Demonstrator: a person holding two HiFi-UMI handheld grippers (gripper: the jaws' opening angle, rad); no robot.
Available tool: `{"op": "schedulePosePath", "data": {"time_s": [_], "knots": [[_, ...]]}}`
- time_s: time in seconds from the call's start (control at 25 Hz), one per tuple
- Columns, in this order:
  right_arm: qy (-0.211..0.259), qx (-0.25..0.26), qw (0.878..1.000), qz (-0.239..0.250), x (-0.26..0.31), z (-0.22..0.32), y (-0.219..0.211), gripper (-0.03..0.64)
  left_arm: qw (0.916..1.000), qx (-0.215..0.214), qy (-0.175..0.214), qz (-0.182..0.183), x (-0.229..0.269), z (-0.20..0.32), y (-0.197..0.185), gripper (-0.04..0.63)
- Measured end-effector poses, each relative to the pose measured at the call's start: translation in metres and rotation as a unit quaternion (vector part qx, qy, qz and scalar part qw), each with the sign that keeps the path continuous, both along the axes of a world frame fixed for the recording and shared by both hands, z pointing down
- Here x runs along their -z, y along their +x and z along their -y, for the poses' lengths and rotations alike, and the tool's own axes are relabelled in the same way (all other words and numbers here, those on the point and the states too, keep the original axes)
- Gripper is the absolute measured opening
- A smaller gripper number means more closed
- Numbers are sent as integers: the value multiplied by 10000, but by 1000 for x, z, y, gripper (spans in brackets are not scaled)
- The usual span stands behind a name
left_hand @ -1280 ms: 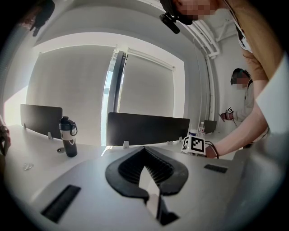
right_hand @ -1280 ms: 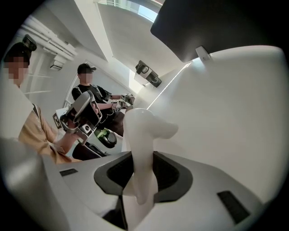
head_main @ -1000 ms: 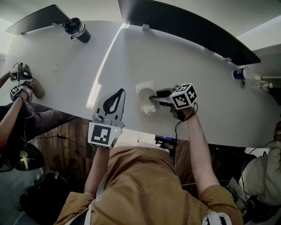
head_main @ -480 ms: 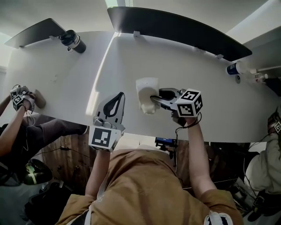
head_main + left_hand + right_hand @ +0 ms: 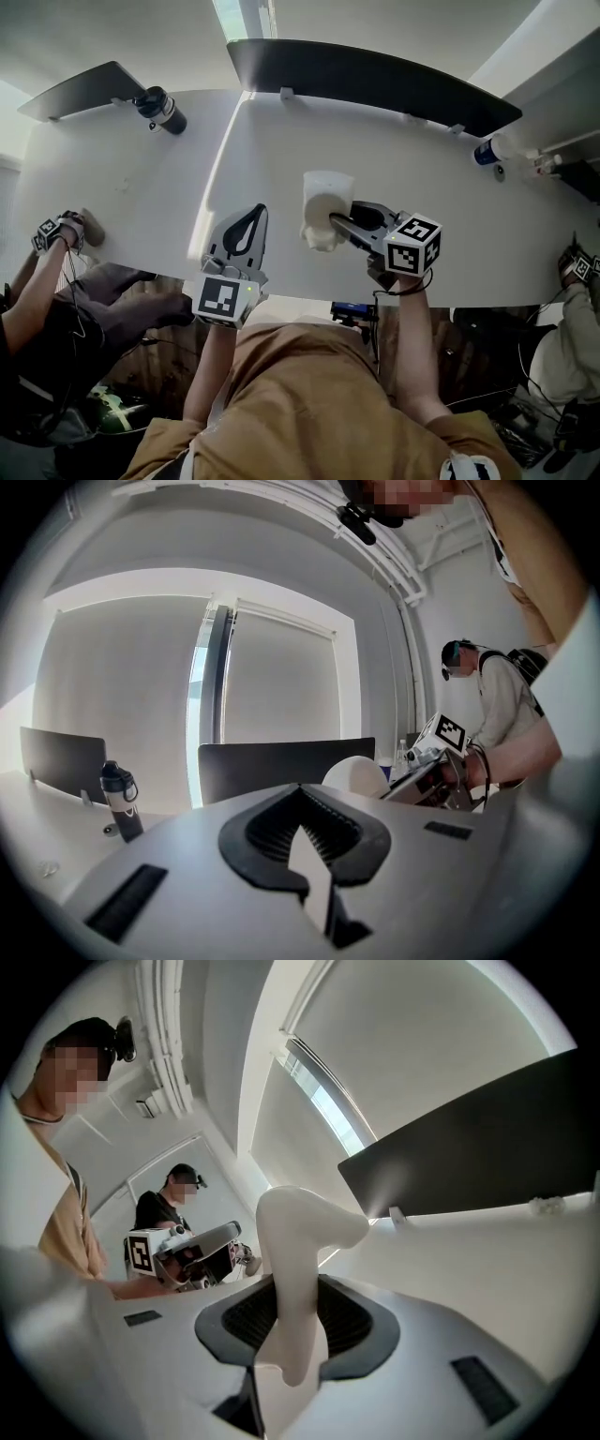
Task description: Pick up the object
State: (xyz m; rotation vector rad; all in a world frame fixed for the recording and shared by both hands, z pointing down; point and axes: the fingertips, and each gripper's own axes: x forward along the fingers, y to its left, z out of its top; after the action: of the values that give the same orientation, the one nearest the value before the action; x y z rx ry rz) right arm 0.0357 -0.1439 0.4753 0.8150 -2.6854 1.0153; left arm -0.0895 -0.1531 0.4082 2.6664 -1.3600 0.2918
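- Head view: white table (image 5: 122, 187), dark screens (image 5: 375, 80) along its far edge. A capped bottle (image 5: 161, 108) stands far left; contents cannot be seen.
- The right gripper (image 5: 342, 223) holds the white object (image 5: 325, 208) over the table's middle, with the left gripper (image 5: 242, 230) nearby.
- Left gripper view: jaws pressed together, empty. Blinds (image 5: 281, 677) cover the window behind.
- Right gripper view: jaws clamped on the object's narrow lower part.
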Motion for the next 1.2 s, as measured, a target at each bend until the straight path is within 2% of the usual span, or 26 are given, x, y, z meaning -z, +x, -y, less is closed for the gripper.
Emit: {"op": "schedulePosePath", "data": {"time_s": [0.4,0.56,0.8,1.0,1.2], "knots": [[773,-720,9943,-144,55,0,20,132,9992,-217,277,167,15,4,-4,3],[1104,-1014,9881,-347,70,-1,33,132,9994,-194,295,-34,23,6,4,3],[1587,-1476,9726,-843,89,-2,54,132,9988,-302,372,-29,29,9,16,5],[1847,-1984,9577,-966,99,-7,67,132,9986,-346,390,-46,31,11,23,5],[2138,-2397,9370,-1374,102,-15,75,132,9981,-432,430,-18,33,7,29,5]]}}
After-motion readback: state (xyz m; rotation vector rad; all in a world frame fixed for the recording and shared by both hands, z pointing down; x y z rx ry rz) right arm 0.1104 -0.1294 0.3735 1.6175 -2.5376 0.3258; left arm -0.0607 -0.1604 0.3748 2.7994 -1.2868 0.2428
